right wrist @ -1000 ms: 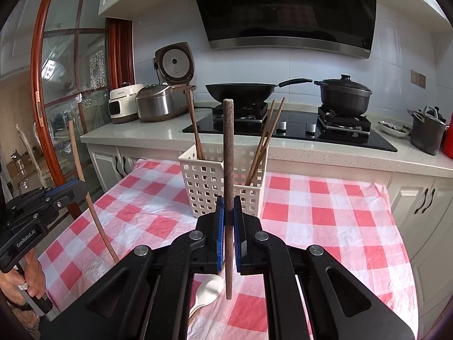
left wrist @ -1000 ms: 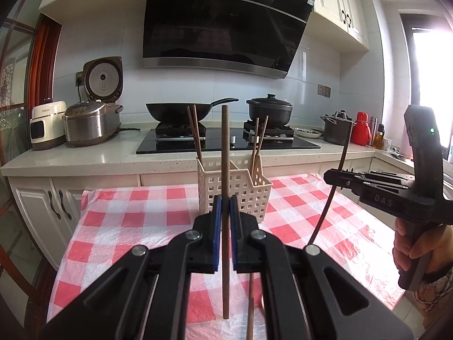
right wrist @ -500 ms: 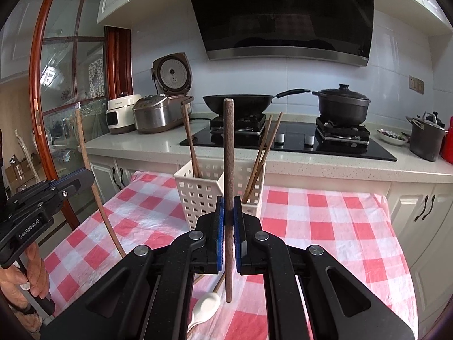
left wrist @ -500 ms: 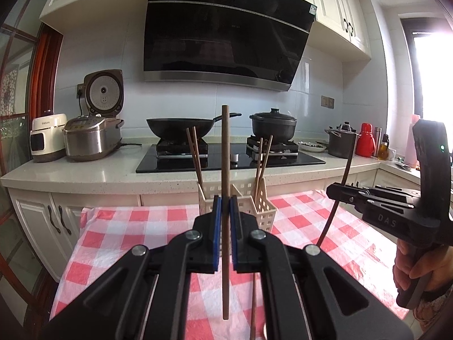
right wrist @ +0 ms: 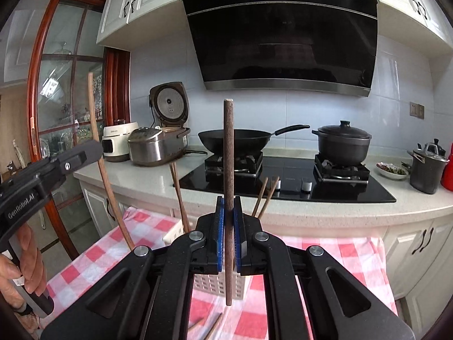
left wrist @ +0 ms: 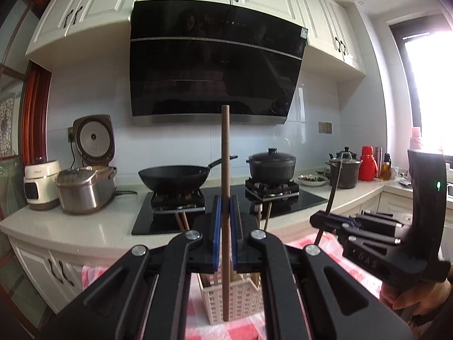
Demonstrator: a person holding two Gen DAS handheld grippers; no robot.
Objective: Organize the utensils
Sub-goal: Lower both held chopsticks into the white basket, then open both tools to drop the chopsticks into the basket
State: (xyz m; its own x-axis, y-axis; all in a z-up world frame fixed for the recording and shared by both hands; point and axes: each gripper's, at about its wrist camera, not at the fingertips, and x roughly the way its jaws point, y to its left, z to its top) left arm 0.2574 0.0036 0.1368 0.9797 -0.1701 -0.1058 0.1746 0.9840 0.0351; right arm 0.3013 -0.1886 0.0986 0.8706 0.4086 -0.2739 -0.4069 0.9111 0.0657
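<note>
Both grippers have risen above the table: the left gripper (left wrist: 223, 238) and right gripper (right wrist: 228, 235) each stay clamped on an upright chopstick (left wrist: 225, 170) (right wrist: 228, 153), now poised for lowering into the basket (left wrist: 235, 303).

A table covered by a red-and-white checked cloth (right wrist: 334, 257) is carrying a white perforated plastic basket (left wrist: 235, 300), with 2 loose brown wooden chopsticks (right wrist: 211, 327) lying at its 6 o'clock.
</note>
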